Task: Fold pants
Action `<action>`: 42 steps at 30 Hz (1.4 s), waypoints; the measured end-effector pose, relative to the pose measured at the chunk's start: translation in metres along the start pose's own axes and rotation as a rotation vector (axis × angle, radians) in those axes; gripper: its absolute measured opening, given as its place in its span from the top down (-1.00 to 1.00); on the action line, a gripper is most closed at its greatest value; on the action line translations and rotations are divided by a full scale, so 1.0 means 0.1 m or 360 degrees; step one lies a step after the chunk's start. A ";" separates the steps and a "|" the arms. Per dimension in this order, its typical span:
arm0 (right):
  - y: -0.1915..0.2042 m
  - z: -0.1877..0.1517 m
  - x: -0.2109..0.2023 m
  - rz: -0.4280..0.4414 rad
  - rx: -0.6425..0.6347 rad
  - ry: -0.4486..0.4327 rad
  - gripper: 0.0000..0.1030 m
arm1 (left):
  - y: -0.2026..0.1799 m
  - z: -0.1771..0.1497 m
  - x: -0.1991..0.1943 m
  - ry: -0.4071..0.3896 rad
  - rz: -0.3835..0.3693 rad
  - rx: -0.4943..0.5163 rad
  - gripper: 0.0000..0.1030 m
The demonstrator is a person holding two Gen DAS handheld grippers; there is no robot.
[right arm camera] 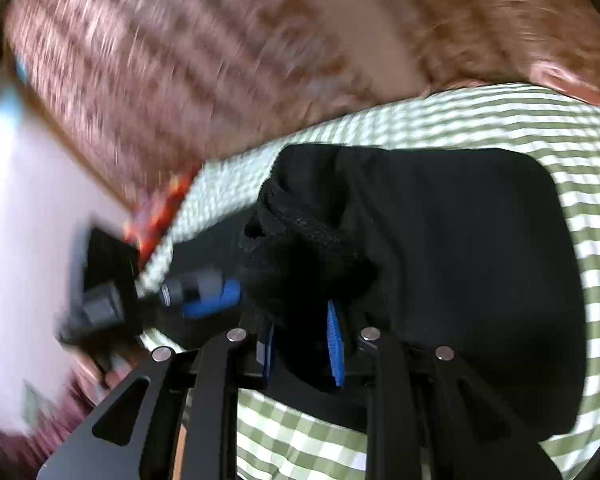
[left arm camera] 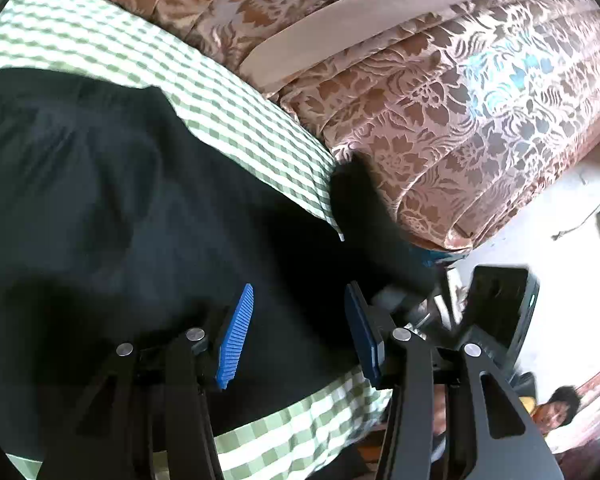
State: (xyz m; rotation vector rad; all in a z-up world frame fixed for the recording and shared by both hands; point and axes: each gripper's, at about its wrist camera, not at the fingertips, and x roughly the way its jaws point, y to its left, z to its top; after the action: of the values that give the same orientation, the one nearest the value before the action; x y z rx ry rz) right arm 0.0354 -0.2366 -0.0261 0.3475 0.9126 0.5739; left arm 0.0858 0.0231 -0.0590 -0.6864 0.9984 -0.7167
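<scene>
while the black pants lie spread over the green checked sheet on the bed, my left gripper hangs just above the dark cloth with its jaws wide and nothing between the blue pads. to the far right of the sheet i see the brown floral quilt bunched up, with a plain beige band across it. from the right wrist view, my right gripper has its jaws narrow, pinching a bunched fold of the pants near the ribbed waistband; the cloth rises in a hump between the pads. the left gripper shows blurred at the left of that fold, close beside it. checked sheet borders the pants on the far and right sides, and more of it shows near me under the jaws.
</scene>
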 end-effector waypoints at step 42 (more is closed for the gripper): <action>-0.92 -0.64 -0.89 -0.0349 0.0192 -0.0079 0.57 | -0.07 -0.07 0.24 0.0003 0.0510 0.0326 0.72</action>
State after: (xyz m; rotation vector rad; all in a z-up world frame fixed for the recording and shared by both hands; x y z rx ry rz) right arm -0.0304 -0.3608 -0.0526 0.3634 0.9258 0.3084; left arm 0.0868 -0.0012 -0.0673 -0.3367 0.9924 -0.5277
